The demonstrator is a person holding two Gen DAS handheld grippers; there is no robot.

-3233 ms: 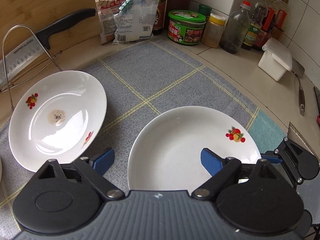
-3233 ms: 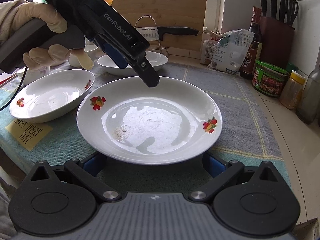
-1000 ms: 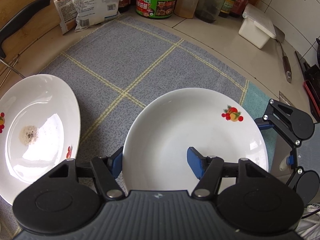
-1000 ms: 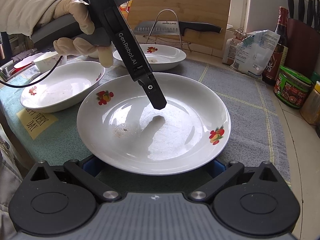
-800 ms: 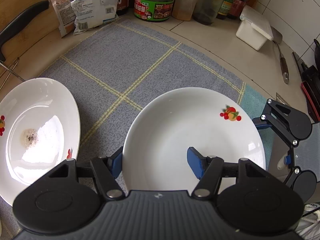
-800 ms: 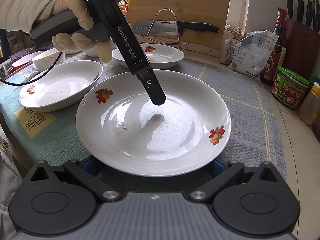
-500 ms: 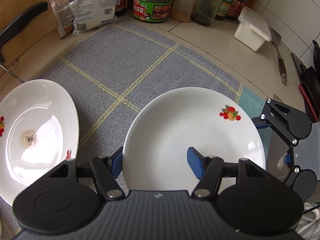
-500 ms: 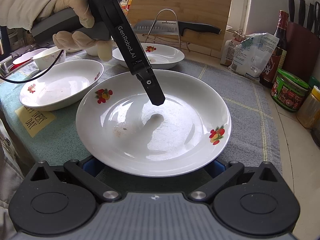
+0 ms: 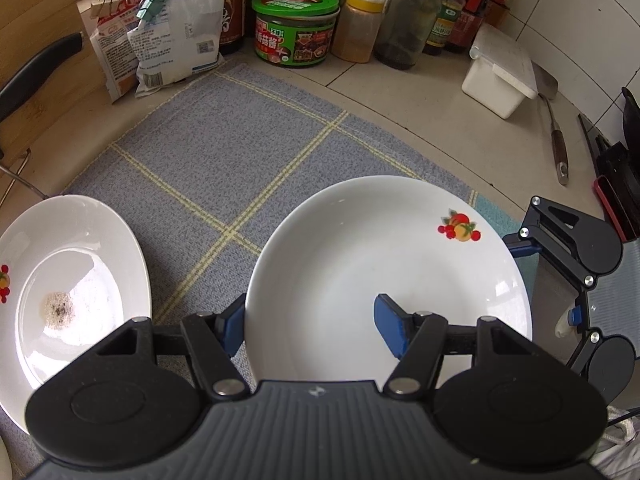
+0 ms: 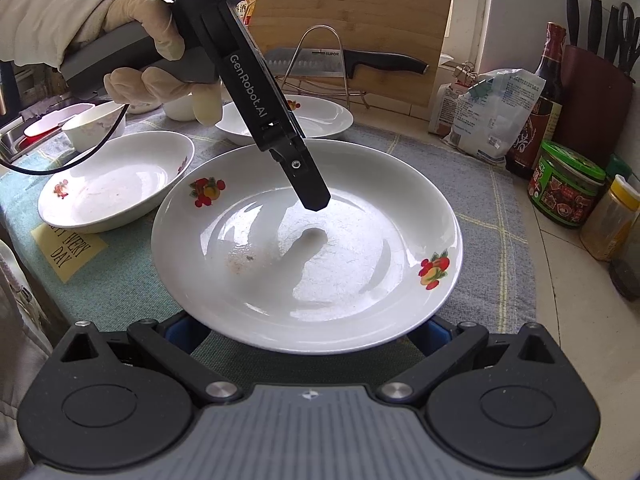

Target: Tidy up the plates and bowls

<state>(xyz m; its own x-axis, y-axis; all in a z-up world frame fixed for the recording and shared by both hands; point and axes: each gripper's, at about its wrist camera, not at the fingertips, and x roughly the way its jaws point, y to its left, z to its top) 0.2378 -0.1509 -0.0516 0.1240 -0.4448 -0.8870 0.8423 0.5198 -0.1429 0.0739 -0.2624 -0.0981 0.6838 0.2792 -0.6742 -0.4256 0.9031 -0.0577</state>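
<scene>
A white plate (image 9: 360, 260) with fruit prints hangs just above the grey checked mat (image 9: 224, 140). My left gripper (image 9: 312, 330) is shut on its rim, one blue pad outside and one inside. In the right wrist view a gloved hand (image 10: 148, 24) holds that gripper, and its inner finger (image 10: 304, 184) reaches down into the plate (image 10: 340, 264). My right gripper (image 10: 306, 322) stands open with its jaws wide apart under the plate's near edge, tips hidden. Its blue finger (image 9: 520, 249) shows at the plate's right rim.
A second soiled plate (image 9: 72, 300) lies left on the mat and shows again at the back (image 10: 324, 120). A deep bowl (image 10: 116, 184) and small bowl (image 10: 94, 124) stand left. Knife rack (image 10: 348, 60), bags, jars (image 9: 296, 32), white box (image 9: 500, 80) and spatula (image 9: 556, 140) line the counter.
Since about three seconds ago my left jaws have narrowed onto the plate's rim, and the plate has come up off the mat. Over the last second the mat drifted slightly behind the plate.
</scene>
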